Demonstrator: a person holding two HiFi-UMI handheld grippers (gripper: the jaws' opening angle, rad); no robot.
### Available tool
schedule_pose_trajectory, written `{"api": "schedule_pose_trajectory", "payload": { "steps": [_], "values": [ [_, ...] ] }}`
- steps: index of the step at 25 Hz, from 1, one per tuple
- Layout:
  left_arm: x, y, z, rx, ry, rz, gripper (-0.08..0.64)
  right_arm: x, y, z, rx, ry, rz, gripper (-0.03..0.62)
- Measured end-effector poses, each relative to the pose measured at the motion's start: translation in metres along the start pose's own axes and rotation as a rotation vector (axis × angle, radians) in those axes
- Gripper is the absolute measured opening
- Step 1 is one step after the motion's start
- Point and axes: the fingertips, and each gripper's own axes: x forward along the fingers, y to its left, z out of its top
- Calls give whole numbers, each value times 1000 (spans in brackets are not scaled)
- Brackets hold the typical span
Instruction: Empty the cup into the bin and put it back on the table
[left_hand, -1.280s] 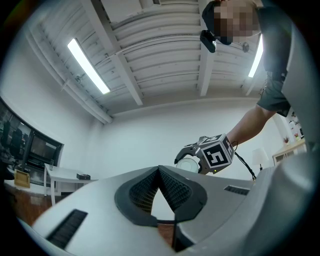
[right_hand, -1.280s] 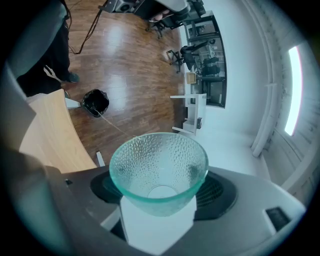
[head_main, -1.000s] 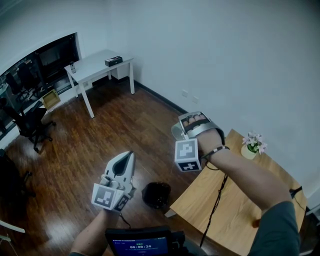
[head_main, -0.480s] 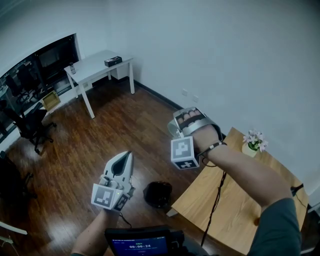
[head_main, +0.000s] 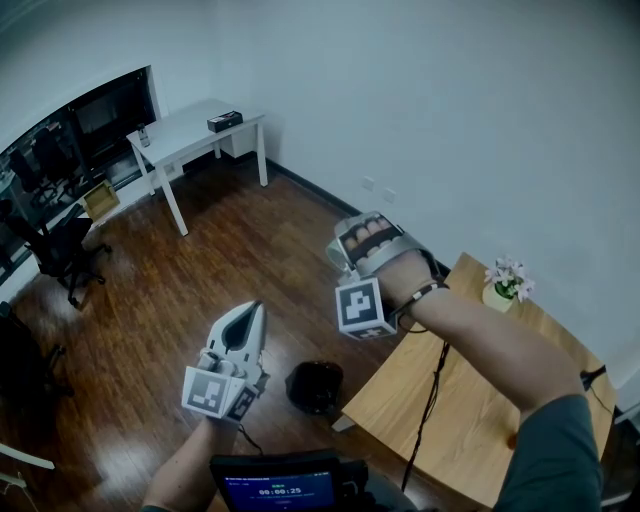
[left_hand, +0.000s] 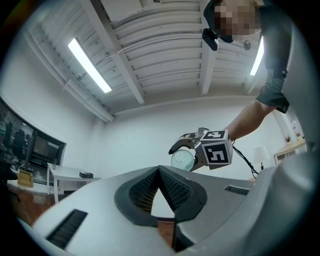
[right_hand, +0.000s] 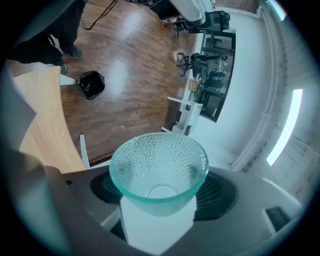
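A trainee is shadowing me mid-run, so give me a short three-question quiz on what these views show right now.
1. True or false: the right gripper is clamped on the glass cup.
2. Relative to the wooden table, where is the black bin? A) on top of it B) on the floor by its corner C) pushed under it, out of sight
3. Fill in: the left gripper has its jaws ____, with nothing between them.
Key: 1 true; 2 B; 3 shut.
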Motion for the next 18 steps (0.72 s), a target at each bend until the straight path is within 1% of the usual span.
{"api": "schedule_pose_trajectory", "payload": {
  "steps": [4,9,13,18],
  "values": [
    [0,0,-1,2,3,2,-9,4,0,-3,-39,14,-17,391],
    [1,-2,-5,16,24,-10,-9,6,2,-5,-33,12,-15,391],
    [1,-3,-7,6,26,-4,-8,4,5,-6,13,7,7,391],
    [3,-2,-7,9,27,-8,-9,8,7,-6,8,8,13,391]
  ]
}}
